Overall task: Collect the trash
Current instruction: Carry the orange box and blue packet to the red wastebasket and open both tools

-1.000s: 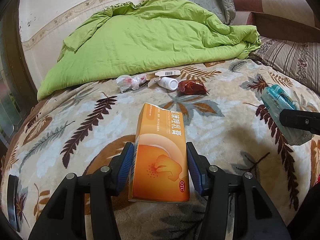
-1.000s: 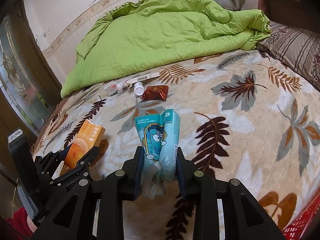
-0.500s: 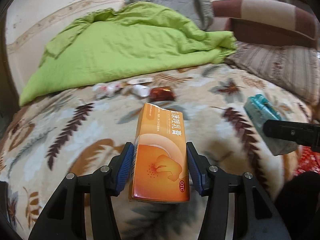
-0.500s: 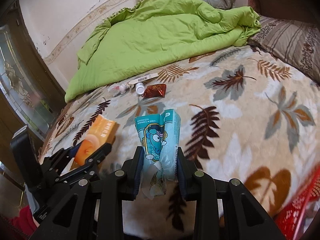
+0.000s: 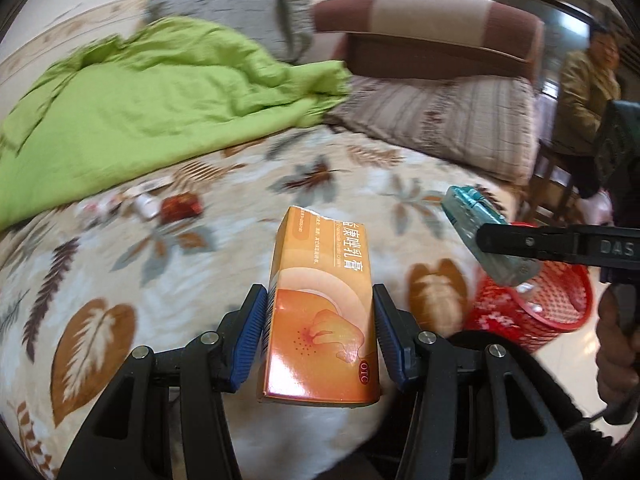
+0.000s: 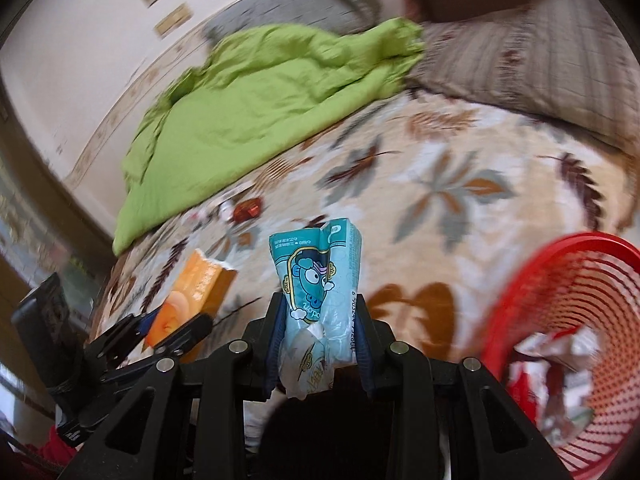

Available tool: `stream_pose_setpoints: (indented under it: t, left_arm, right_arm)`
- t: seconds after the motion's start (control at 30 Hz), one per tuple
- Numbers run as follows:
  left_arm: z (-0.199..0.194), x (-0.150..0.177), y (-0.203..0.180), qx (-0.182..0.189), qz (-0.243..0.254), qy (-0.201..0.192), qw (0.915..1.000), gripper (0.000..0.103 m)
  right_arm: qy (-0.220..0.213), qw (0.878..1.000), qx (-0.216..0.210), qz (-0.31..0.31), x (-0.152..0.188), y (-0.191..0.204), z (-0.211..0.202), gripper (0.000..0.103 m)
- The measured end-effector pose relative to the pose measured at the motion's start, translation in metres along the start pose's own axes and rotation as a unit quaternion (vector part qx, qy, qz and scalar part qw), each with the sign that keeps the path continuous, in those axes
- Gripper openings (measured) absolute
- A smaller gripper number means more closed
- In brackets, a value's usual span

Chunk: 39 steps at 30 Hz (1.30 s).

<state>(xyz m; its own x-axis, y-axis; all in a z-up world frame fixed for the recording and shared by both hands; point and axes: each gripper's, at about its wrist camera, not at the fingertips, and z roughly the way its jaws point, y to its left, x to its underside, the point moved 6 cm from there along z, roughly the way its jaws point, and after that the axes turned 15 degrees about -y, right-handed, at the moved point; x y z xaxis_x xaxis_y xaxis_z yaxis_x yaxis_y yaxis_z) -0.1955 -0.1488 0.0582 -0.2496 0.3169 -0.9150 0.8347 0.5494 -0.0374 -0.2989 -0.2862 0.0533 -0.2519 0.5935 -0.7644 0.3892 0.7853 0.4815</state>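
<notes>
My left gripper is shut on an orange medicine box, held above the leaf-patterned bedspread. My right gripper is shut on a crumpled teal tissue packet. That packet hangs just over the red mesh basket in the left wrist view. The basket sits at the lower right with wrappers inside. A red foil wrapper, a small white bottle and other scraps lie far out on the bed.
A green quilt covers the back of the bed, with a striped pillow and headboard at right. A person in a tan jacket sits beyond the bed's right side. A hand holds the right gripper.
Both grippers swung to the right and back from the bed with their loads still held. The red basket came into view, and the trash left on the bed now looks farther away.
</notes>
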Motion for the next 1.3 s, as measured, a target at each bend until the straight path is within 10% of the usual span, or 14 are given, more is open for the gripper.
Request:
stream_pose_setpoints:
  t: [0.6, 0.8, 1.3]
  left_arm:
    - [0.043, -0.047, -0.181, 0.183, 0.063, 0.027, 0.9807, 0.052]
    - [0.063, -0.042, -0.222, 0.211, 0.073, 0.046, 0.9736, 0.061]
    - [0.045, -0.045, -0.148, 0.146, 0.020, 0.034, 0.9884, 0.075]
  right_arm:
    - [-0.083, 0.981, 0.155, 0.086, -0.035, -0.151, -0.104, 0.037]
    - [-0.084, 0.973, 0.193, 0.093, -0.038, -0.174, -0.111, 0.053]
    - [-0.073, 0.984, 0.150, 0.058, -0.037, -0.134, -0.089, 0.057]
